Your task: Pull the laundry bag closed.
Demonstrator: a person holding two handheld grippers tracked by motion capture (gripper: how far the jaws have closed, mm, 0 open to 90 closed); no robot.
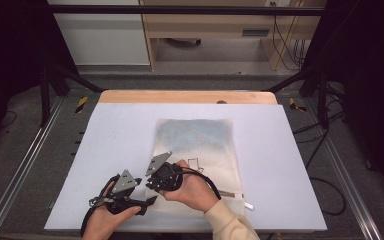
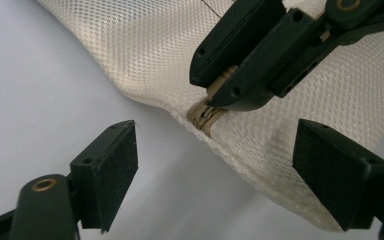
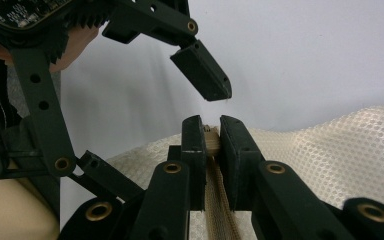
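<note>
The right gripper (image 3: 210,131) is closed tight on the end of a beige zipper (image 3: 220,210), its two black jaws pinching a small tan piece there, probably the slider (image 3: 211,142), though the jaws cover most of it. In the left gripper view the same gripper (image 2: 220,95) comes in from the upper right and clamps that tan piece (image 2: 205,116) right at the edge of a cream mesh bag (image 2: 145,55).

The left gripper (image 2: 215,172) stands open, with nothing between its pads; its jaws straddle the bag's edge from below, one pad over the bare counter (image 2: 35,85) and the other over the mesh, neither touching the cloth. In the right gripper view one of its jaws hangs just above the pinched slider, clear of it.

From the high view the two grippers sit close together at the near left corner of the mesh bag (image 1: 200,145), the left gripper (image 1: 147,195) just beside the right gripper (image 1: 152,185), each held in a hand; the right forearm wears a cream sleeve (image 1: 230,225). The bag lies flat near the middle of the pale counter (image 1: 290,150), its far half tinted bluish, its near half cream with a thin dark line on it. The zipper runs along the bag's near edge, and a small white tab (image 1: 249,205) lies at the bag's near right corner.
</note>
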